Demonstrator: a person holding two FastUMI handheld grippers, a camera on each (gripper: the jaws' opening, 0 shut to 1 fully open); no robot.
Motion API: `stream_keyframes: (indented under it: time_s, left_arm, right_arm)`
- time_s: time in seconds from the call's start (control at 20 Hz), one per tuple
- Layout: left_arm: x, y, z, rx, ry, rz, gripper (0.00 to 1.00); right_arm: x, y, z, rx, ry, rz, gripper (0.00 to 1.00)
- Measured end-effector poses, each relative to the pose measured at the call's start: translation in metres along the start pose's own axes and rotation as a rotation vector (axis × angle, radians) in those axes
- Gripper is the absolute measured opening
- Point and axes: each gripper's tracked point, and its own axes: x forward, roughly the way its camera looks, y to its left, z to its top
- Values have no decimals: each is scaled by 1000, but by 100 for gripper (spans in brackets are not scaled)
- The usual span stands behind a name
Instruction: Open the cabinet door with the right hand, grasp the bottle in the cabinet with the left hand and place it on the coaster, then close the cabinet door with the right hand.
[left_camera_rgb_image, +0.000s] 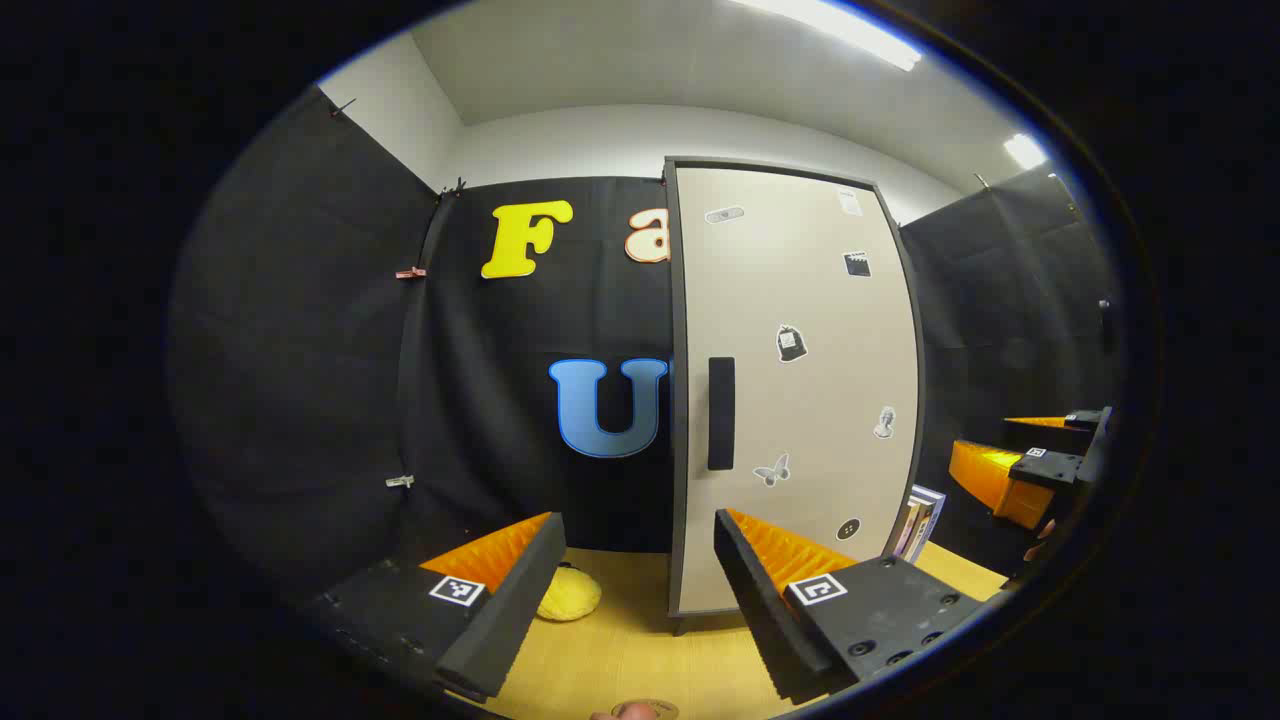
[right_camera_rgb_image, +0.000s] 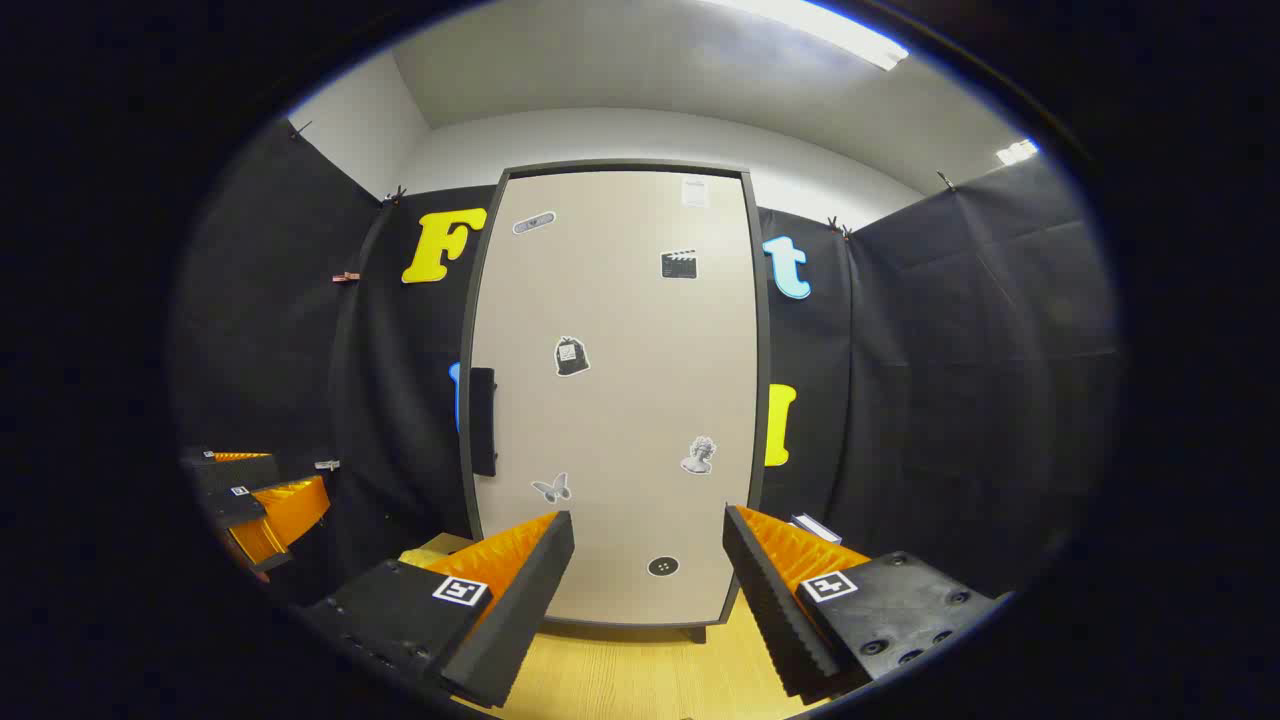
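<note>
Both hand-held grippers released, empty: left hand-held gripper (left_camera_rgb_image: 640, 600), right hand-held gripper (right_camera_rgb_image: 650, 600), above wooden surface (right_camera_rgb_image: 640, 670). Beyond: cabinet door (right_camera_rgb_image: 620, 400) closed, handle (right_camera_rgb_image: 483, 421) untouched. Bottle presumably inside, hidden. No step done.

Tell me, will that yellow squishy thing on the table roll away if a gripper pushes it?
Probably not far. The yellow thing looks low, flattened and lumpy on the wooden table, so it would likely slide or flop rather than roll. It seems soft and light, though part of it is hidden.
</note>
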Motion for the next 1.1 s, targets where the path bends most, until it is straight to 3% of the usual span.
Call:
stream_keyframes:
  time_s: [1.1]
  left_arm:
    - [-10, 22, 1, 13, 10, 20, 95]
  right_arm:
    - [-7, 21, 8, 26, 6, 24, 97]
